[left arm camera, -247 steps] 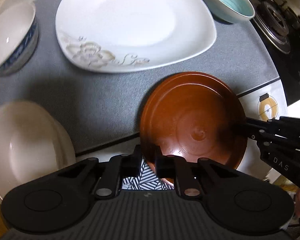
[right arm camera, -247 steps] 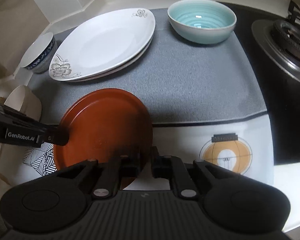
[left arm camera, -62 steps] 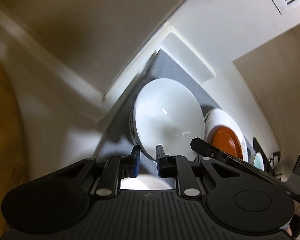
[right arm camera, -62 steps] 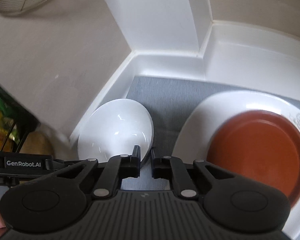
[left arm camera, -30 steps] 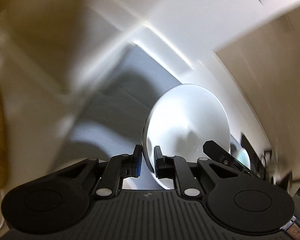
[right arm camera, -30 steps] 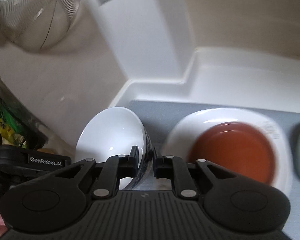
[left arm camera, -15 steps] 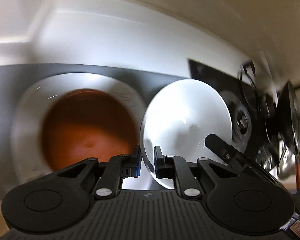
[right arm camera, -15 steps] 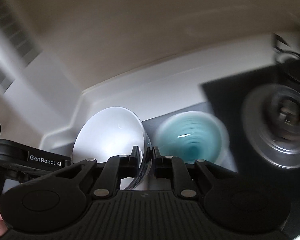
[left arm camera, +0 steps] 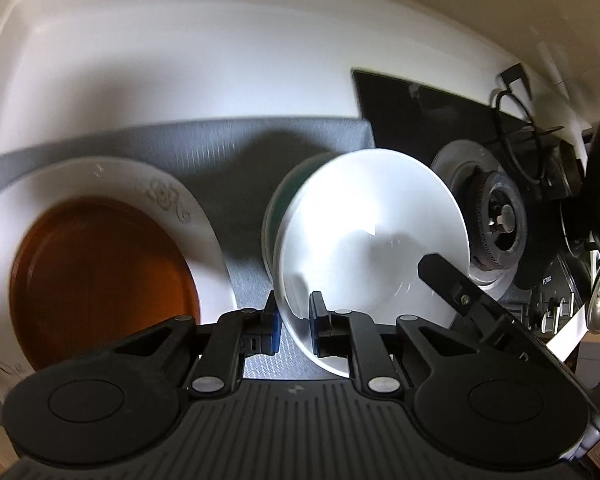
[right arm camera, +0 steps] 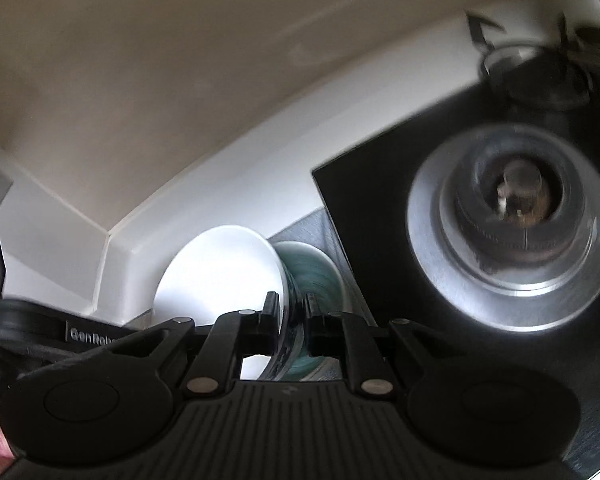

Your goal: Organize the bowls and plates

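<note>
While both grippers, left (left arm camera: 294, 322) and right (right arm camera: 291, 322), clamp the white bowl's (left arm camera: 374, 232) rim above the teal bowl (right arm camera: 320, 276), only the left view shows the brown plate (left arm camera: 100, 272) on the white plate (left arm camera: 208, 240).

A home kitchen: a gas burner (left arm camera: 500, 220) sits in a black hob (left arm camera: 412, 108). Left of the burner, a grey mat (left arm camera: 228, 148) (ribbed) carries crockery, backed by a white upstand (left arm camera: 220, 60).
</note>
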`<action>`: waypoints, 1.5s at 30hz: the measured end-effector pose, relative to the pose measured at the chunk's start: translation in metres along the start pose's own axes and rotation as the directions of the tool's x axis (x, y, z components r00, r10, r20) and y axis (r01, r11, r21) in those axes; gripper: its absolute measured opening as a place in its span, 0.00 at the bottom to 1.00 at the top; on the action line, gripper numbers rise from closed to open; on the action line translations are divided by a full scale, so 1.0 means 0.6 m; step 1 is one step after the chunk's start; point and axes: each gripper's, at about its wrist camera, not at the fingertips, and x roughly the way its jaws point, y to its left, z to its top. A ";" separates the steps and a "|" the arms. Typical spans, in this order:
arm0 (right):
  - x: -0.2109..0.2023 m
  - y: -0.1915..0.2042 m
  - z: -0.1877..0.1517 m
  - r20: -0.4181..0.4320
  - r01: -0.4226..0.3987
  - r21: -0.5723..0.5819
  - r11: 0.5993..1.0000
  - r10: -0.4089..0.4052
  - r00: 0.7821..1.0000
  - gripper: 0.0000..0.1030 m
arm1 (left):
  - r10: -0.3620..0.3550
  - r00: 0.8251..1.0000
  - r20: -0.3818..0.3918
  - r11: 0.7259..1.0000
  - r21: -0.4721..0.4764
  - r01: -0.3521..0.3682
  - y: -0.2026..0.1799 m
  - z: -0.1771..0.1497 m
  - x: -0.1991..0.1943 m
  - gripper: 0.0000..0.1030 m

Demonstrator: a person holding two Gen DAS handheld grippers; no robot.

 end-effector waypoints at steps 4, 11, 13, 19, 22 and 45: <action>0.013 -0.004 -0.001 -0.007 0.003 -0.024 1.000 -0.003 1.000 0.11 | 0.016 1.000 -0.011 1.000 -0.018 -0.016 -0.004 0.008 0.013 0.15; 0.033 -0.022 0.010 -0.024 0.002 -0.009 1.000 -0.002 1.000 0.10 | -0.025 0.999 -0.036 0.997 -0.073 0.022 0.010 0.022 0.021 0.16; 0.033 -0.028 0.012 -0.018 -0.012 0.031 0.999 0.012 1.000 0.14 | -0.038 0.999 -0.039 0.995 -0.093 0.034 0.016 0.023 0.020 0.16; 0.041 -0.020 0.016 -0.017 0.015 -0.032 0.999 -0.016 1.000 0.13 | -0.032 0.999 -0.026 0.994 -0.110 0.029 0.027 0.021 0.016 0.16; 0.043 -0.014 0.019 -0.023 0.029 -0.068 0.997 -0.031 0.999 0.12 | -0.031 0.999 -0.020 0.995 -0.101 0.029 0.024 0.019 0.020 0.16; 0.022 -0.008 0.020 -0.035 0.069 -0.114 0.991 -0.073 0.997 0.12 | 0.017 0.999 0.052 1.000 0.014 -0.017 0.005 0.013 0.021 0.18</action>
